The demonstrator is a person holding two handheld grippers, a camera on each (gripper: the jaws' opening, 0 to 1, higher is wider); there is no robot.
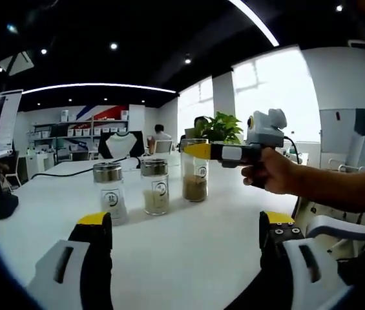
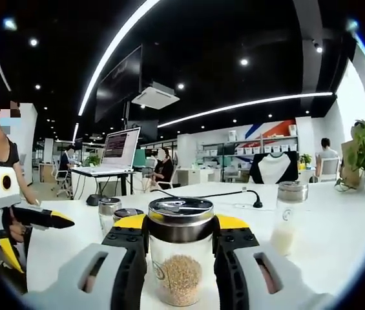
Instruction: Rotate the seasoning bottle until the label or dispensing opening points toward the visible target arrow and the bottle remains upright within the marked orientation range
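Observation:
A glass seasoning bottle [image 2: 181,258] with a chrome cap and brownish grains stands upright on the white table [image 2: 337,245]. My right gripper [image 2: 181,223] is shut on it, one yellow-tipped jaw pressed to each side. In the left gripper view the same bottle [image 1: 195,181] is the rightmost of three, with the right gripper [image 1: 199,150] reaching in at its top, held by a hand [image 1: 274,173]. My left gripper [image 1: 185,239] hangs open near the table's front, nothing between its jaws. It also appears as the left gripper [image 2: 58,221] at the edge of the right gripper view.
Two more capped bottles [image 1: 110,192] [image 1: 155,187] stand left of the held one. Another bottle [image 2: 289,219] stands to the right in the right gripper view. A black cable [image 2: 234,192] crosses the table. A plant [image 1: 219,127] and a laptop [image 2: 119,150] stand farther back.

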